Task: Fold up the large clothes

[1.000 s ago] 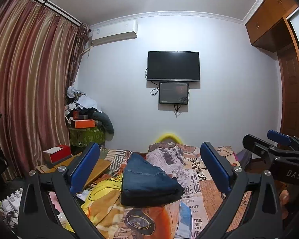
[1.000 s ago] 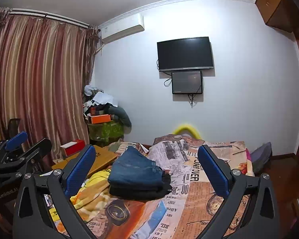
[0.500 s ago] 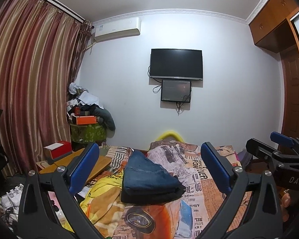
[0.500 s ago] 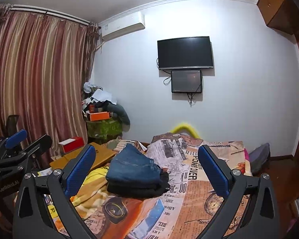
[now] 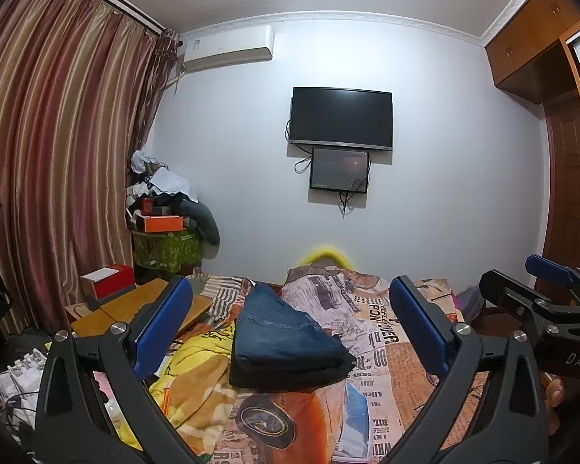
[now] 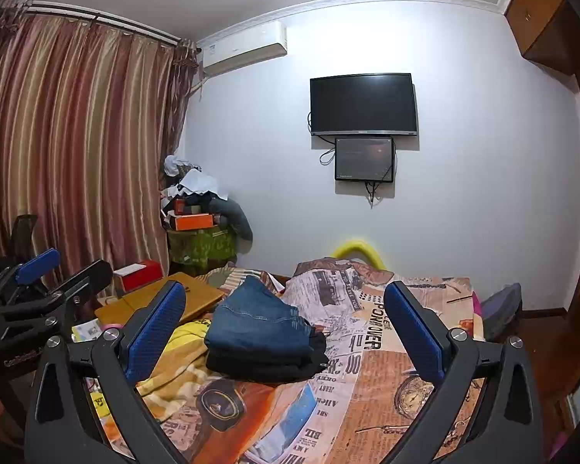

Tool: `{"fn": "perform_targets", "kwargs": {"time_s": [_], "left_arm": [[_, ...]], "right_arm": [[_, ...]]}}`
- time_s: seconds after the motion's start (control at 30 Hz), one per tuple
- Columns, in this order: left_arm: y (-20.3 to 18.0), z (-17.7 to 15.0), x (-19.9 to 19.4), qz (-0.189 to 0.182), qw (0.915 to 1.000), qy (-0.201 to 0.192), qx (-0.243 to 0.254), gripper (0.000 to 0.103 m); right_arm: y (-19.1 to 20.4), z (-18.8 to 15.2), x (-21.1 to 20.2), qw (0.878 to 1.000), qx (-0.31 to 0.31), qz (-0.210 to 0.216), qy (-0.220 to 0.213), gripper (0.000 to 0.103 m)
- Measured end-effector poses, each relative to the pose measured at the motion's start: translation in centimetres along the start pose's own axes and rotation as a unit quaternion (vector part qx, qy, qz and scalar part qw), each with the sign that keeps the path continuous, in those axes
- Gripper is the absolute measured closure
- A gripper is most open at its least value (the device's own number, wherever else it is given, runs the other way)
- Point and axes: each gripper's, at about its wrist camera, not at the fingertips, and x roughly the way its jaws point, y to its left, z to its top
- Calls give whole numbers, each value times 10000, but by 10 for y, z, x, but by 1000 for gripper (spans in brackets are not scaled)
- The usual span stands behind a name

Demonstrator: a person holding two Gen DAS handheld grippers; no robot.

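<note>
Folded blue jeans point(image 5: 282, 328) lie on top of a folded black garment point(image 5: 290, 373) on the bed point(image 5: 367, 417). The stack also shows in the right wrist view, jeans point(image 6: 257, 323) above the black garment point(image 6: 266, 365). My left gripper point(image 5: 290, 324) is open and empty, held back from the stack and above the bed's near end. My right gripper point(image 6: 284, 323) is open and empty, also held back. The right gripper shows at the right edge of the left wrist view point(image 5: 537, 294). The left gripper shows at the left edge of the right wrist view point(image 6: 46, 282).
The bed has a newspaper-print cover point(image 6: 367, 332) and a yellow blanket point(image 5: 189, 386) at its left. A wooden board point(image 6: 166, 299) and a red box point(image 6: 139, 272) sit left of the bed. A cluttered stand point(image 5: 166, 232), a curtain point(image 5: 58, 154), a wall TV point(image 5: 340, 116) and a wardrobe point(image 5: 560, 154) surround it.
Both grippers have drawn back and risen slightly from the bed. The stack looks smaller and lower in both views. Both grippers stay open.
</note>
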Motion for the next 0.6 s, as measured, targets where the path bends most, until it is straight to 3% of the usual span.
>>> {"fn": "perform_targets", "kwargs": {"time_s": [0.6], "left_arm": [[2,-4,3,-68,9999,134,-54,1]], "right_arm": [[-4,-3,1,9999,70,13,94,1]]}}
